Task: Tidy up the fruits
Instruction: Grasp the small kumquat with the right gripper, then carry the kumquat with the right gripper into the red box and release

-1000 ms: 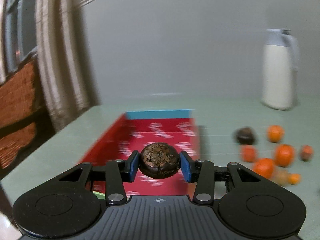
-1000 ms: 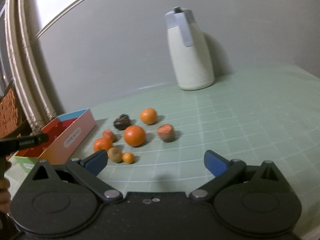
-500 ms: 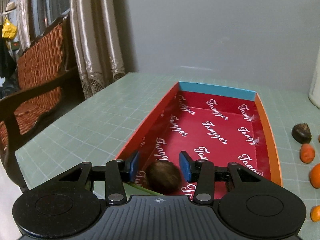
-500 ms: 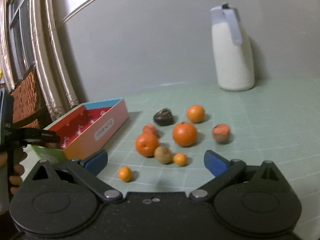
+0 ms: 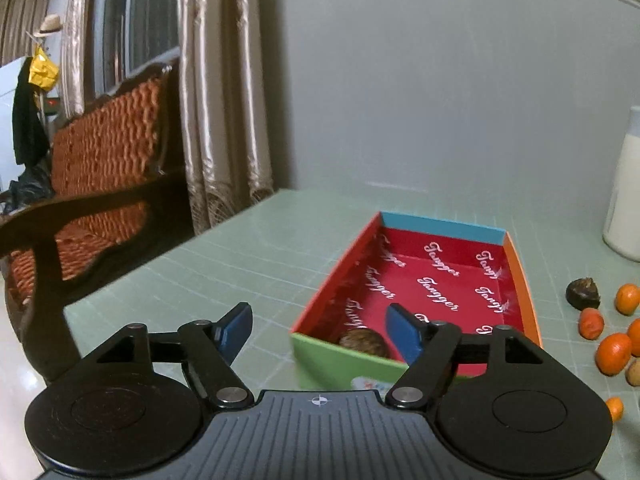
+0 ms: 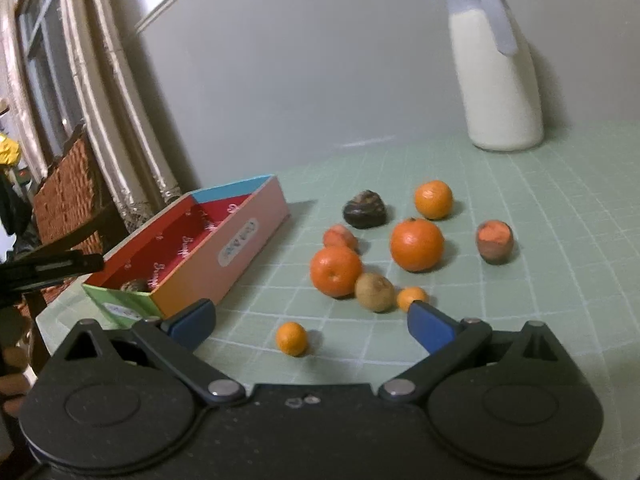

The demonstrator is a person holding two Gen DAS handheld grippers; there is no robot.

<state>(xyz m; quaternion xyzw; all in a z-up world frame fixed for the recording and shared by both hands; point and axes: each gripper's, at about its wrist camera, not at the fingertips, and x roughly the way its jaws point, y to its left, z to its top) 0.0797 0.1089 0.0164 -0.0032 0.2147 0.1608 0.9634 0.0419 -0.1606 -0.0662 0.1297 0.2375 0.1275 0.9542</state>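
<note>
Fruit number one, a brown wrinkled fruit (image 5: 363, 342), sits in the red box (image 5: 520, 280) at its near end. Left tongs (image 5: 318, 332) gape empty; right tongs (image 6: 311, 322) gape empty over a small orange (image 6: 292, 338). Eight more wait on the worktop (image 6: 560, 208).

Dim, soft indoor light with a greenish cast; both views look slightly soft and grainy. Fruits (image 6: 417, 244) throw faint shadows toward 3 o'clock. Fisheye bends the wall line, corners go black, window (image 5: 132, 32) at 10 o'clock pale
</note>
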